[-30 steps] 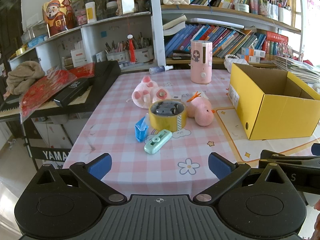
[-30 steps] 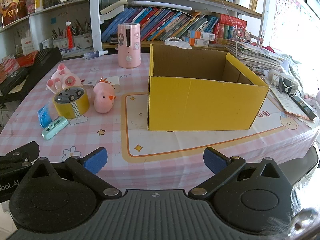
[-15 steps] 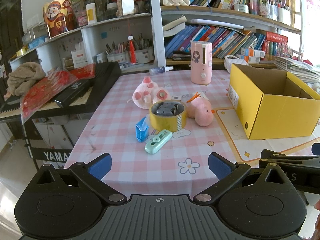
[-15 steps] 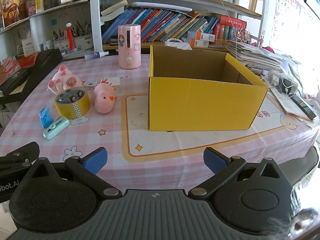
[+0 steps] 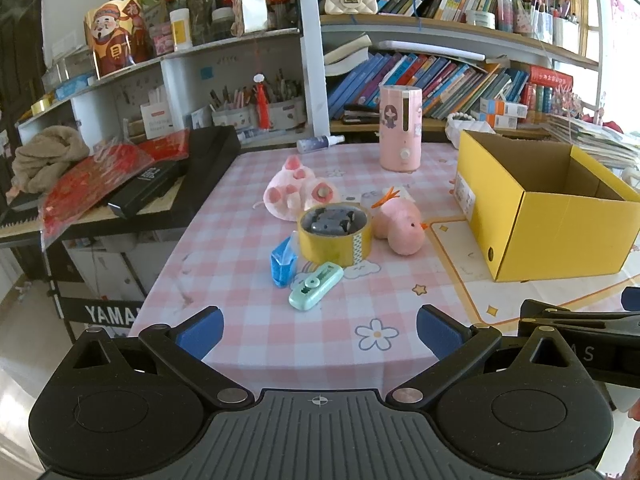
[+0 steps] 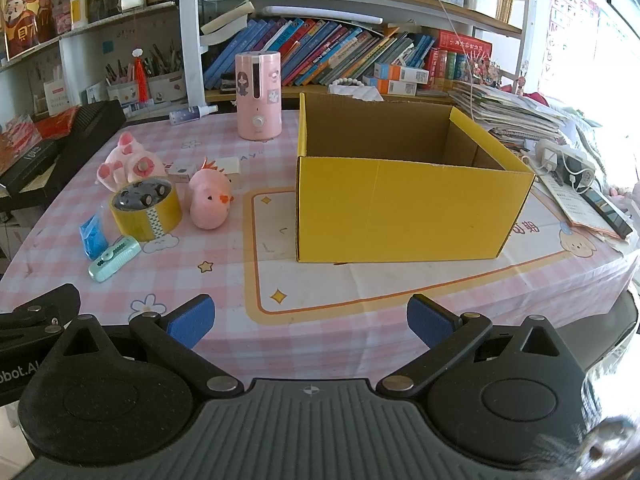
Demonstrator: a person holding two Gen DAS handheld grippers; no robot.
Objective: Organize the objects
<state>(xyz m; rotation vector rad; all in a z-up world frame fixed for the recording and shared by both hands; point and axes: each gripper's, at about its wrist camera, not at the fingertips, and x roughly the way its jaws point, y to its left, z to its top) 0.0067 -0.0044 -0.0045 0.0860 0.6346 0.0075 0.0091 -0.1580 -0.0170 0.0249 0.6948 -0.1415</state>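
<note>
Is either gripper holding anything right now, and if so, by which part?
Nothing is held. The left gripper and right gripper both stand open and empty, short of the items on the table.

The right gripper (image 6: pixel 307 318) has lifted a little and tipped down, so the open yellow cardboard box (image 6: pixel 404 208) and the pink checked tablecloth (image 6: pixel 224 268) sit slightly lower in its view

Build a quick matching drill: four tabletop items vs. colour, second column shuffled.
Items:
1. tape roll
2. chick plush
3. correction tape
4. small packet

Colours:
A. blue
B. mint green
C. yellow
D. pink

Pairs: 1-C, 2-D, 3-B, 4-A
</note>
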